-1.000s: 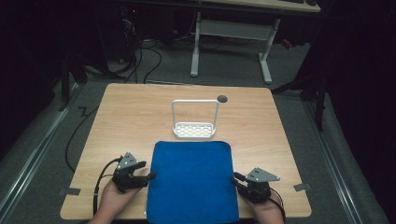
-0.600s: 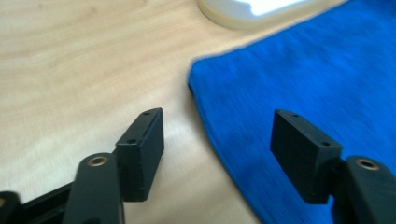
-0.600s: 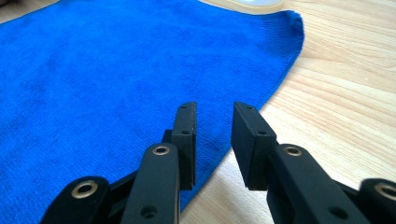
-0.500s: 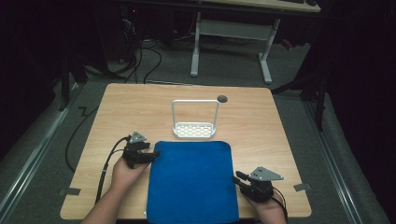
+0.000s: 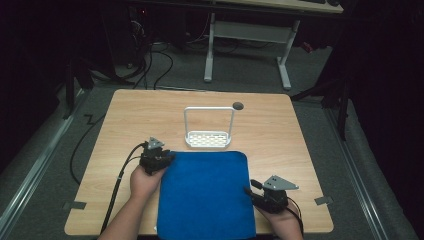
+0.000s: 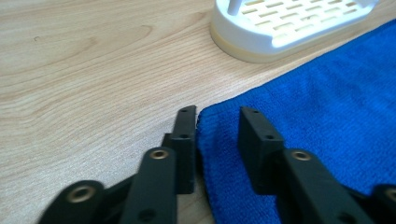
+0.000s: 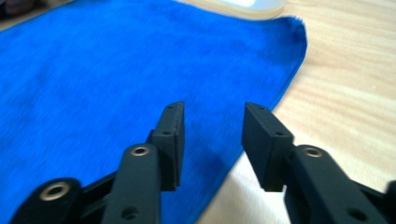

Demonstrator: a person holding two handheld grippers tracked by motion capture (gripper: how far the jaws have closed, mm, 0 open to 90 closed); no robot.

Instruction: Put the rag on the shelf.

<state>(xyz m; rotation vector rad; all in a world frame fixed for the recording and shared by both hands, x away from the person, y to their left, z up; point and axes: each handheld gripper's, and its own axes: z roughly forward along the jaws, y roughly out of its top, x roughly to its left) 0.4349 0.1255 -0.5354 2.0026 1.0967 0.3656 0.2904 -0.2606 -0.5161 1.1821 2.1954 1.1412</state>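
While the blue towel (image 5: 205,195) is lying flat on the bench (image 5: 125,120), the left tongs (image 6: 217,128) are closing, unclamped, over its far corner and the right tongs (image 7: 212,135) are opening at its edge, likely needing a firm pinch next.

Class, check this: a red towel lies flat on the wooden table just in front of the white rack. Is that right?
Not quite: the towel is blue, not red, as the high view shows. It does lie flat on the wooden table, just in front of the white rack.
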